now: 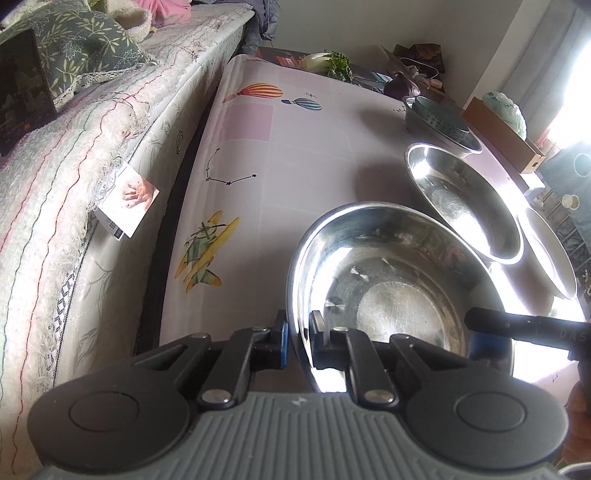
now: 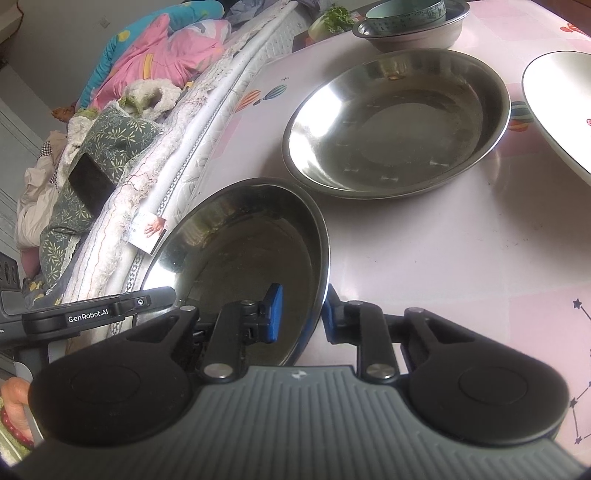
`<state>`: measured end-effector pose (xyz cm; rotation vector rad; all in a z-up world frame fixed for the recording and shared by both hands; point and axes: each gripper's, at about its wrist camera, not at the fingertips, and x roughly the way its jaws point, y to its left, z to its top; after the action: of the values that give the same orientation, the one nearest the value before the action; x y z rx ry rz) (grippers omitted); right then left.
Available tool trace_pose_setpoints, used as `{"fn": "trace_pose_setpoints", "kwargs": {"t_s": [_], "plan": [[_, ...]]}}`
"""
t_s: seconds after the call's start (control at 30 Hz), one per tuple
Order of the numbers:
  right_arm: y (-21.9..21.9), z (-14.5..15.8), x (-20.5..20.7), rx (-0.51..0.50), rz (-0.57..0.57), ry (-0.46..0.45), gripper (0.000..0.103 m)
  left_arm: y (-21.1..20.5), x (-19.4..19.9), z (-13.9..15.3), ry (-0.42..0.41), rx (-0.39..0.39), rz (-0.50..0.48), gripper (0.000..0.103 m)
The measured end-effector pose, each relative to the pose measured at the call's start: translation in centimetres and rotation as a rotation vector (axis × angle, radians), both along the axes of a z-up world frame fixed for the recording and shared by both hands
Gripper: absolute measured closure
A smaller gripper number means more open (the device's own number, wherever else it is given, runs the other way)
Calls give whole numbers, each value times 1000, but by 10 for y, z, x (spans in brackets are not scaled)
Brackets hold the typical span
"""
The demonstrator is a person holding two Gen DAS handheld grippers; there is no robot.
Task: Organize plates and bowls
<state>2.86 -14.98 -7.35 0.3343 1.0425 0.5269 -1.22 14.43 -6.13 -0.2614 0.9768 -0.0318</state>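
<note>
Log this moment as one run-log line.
left gripper: shut on near steel bowl rim | right gripper: shut on opposite rim | second steel bowl: untouched

The right gripper (image 2: 300, 314) pinches the rim of a tilted steel dish (image 2: 240, 251) – one blue pad inside, one outside. At one o'clock a second steel dish (image 2: 399, 122) lies flat on the pink worktop (image 2: 443, 251). Beyond it, a patterned bowl (image 2: 406, 13) sits in a steel basin (image 2: 417, 35) – a white plate (image 2: 557, 107) at three o'clock. The left gripper (image 2: 92, 315) shows at nine o'clock.
</note>
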Motion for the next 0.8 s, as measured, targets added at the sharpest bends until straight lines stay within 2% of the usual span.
{"fn": "trace_pose_setpoints", "kwargs": {"t_s": [0.37,0.53,0.8], "plan": [[1,-2,0,0,1,-3,82,1,-1,-2,13,-15,-3,91],[1,-3,0,-2,-6,-1,82,1,3,-3,10,-20,-10,86],[3,-3,0,-6,-10,-3,82,-1,7,-3,8,-16,-6,85]]}}
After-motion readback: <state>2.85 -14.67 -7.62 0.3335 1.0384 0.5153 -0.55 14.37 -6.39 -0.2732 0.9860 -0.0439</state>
